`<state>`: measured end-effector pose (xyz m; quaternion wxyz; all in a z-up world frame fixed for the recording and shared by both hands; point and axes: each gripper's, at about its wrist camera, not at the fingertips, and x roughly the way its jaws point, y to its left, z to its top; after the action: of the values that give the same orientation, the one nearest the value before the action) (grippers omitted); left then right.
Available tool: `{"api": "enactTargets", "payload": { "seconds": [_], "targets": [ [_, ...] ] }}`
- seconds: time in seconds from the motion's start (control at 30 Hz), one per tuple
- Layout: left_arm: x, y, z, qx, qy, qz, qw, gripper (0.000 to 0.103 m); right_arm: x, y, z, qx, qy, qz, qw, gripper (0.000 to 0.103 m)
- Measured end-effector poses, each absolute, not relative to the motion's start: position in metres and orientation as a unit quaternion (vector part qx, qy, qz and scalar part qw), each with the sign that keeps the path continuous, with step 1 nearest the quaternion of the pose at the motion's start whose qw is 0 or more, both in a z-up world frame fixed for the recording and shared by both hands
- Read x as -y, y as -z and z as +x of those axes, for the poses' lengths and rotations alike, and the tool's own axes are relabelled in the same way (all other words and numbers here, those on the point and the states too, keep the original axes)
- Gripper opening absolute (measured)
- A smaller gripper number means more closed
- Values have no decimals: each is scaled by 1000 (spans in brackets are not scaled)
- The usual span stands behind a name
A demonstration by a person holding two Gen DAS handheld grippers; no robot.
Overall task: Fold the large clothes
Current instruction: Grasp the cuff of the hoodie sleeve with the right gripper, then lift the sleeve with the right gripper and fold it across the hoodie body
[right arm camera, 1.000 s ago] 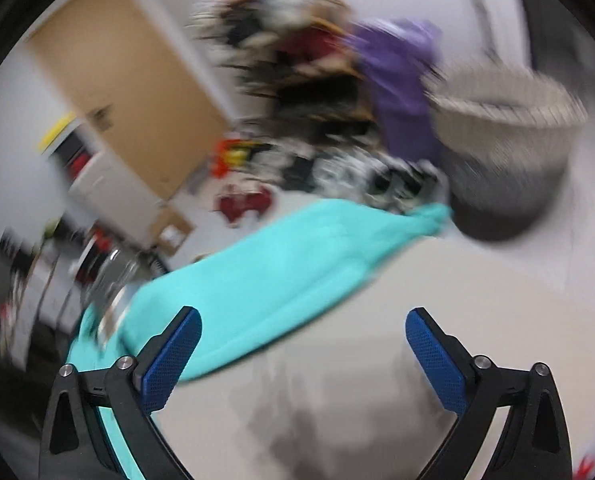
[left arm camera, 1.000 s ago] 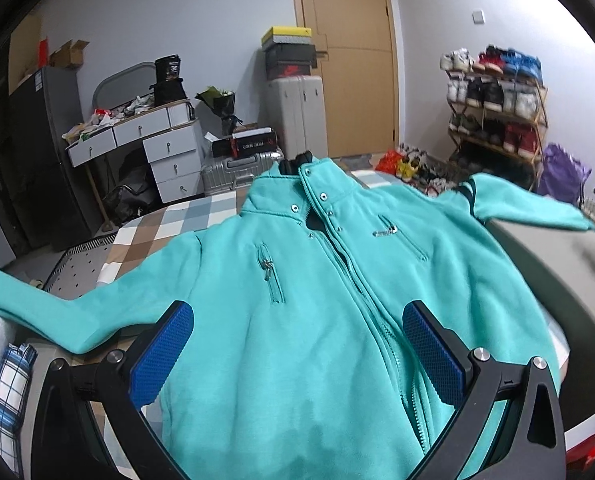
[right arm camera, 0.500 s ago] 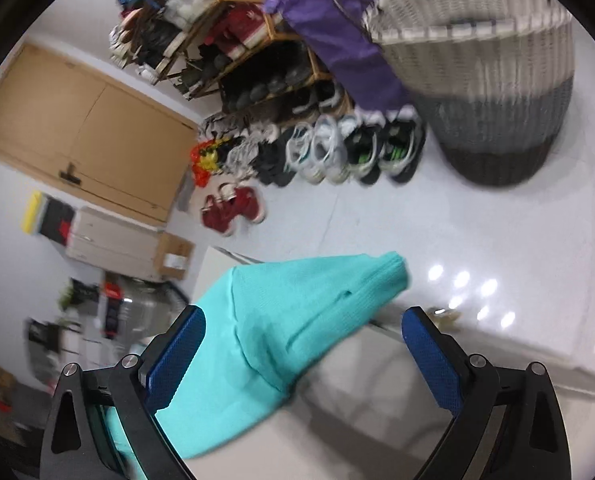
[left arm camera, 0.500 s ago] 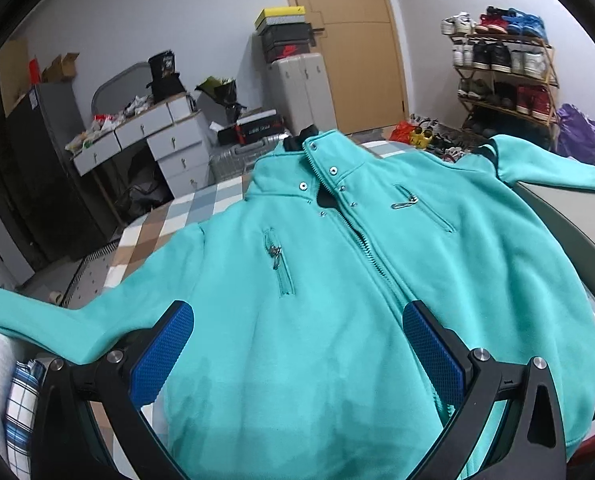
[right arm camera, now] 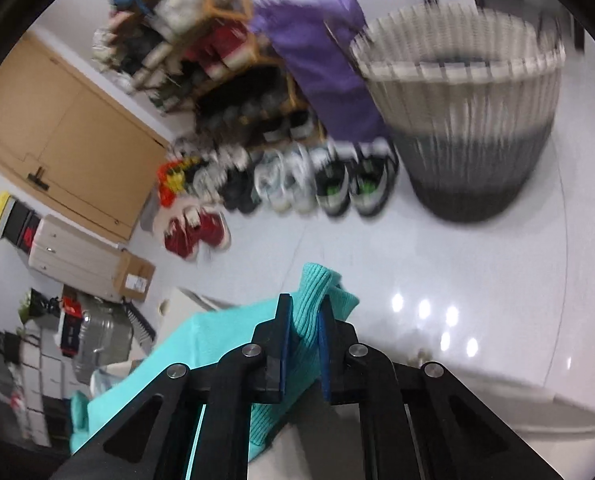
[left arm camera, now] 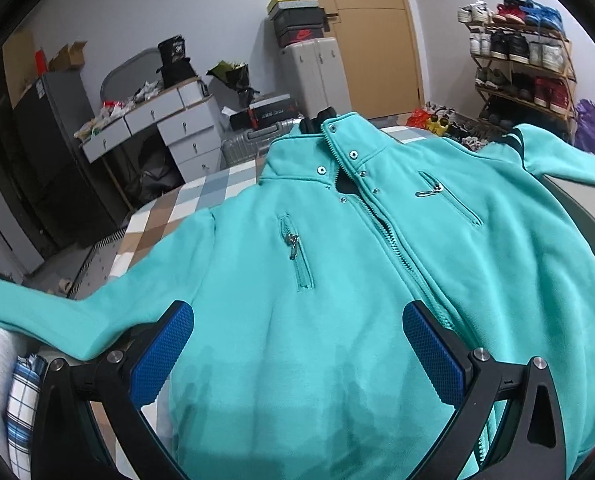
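A big teal jacket (left arm camera: 337, 264) is spread front-up across the table (left arm camera: 165, 216), filling most of the left wrist view, its collar at twelve o'clock and one sleeve stretched out to nine o'clock, the other to two o'clock. A checked cloth is seen on the table at ten o'clock of the jacket. Over the jacket's lower body the left gripper (left arm camera: 297, 344) is held with its jaws spread wide; the blue pads (left arm camera: 163, 354) stand well apart at seven and five o'clock, and nothing is clamped between them, though whether they rest on the fabric cannot be told.

In the right wrist view the picture changes. The right gripper (right arm camera: 303, 340) is seen with its jaws just closed down, and the ribbed sleeve cuff (right arm camera: 317, 292) of the jacket is pinched between the pads, the cuff's end poking out past the fingertips at twelve o'clock. The rest of that sleeve is seen trailing away towards seven o'clock.

Only this view shows the grip on the cuff; only the left view shows the jacket's zipped front and chest pockets. A woven laundry basket (right arm camera: 469, 120) is shown at one o'clock on the glossy floor, blurred, with a row of shoes (right arm camera: 297, 184) at eleven o'clock. The shoe rack (left arm camera: 525, 52) is caught in the left view at two o'clock.
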<state>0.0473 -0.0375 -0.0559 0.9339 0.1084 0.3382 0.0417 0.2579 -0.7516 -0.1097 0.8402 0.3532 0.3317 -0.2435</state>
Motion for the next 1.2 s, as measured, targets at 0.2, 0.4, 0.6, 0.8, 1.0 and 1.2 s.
{"api": "enactTargets", "payload": {
  "seconds": [0.2,0.4,0.6,0.8,1.0,1.2],
  "targets": [
    [40,53,46,-329,-37,119,936,102,721,48,266,-292,262,244,887,10],
    [32,47,48,-323,-40,102,940,102,697,-1,259,-240,301,208,899,9],
    [23,41,46,-313,-44,88,945,102,640,-64,262,-177,284,148,931,9],
    [1,31,40,-295,-53,71,951,102,537,-129,262,-130,176,103,970,9],
    [-41,21,29,-282,-80,37,955,102,388,-168,267,-121,28,77,989,9],
    [-92,13,9,-262,-122,-6,957,102,193,-138,269,-178,-171,53,968,9]
  ]
}}
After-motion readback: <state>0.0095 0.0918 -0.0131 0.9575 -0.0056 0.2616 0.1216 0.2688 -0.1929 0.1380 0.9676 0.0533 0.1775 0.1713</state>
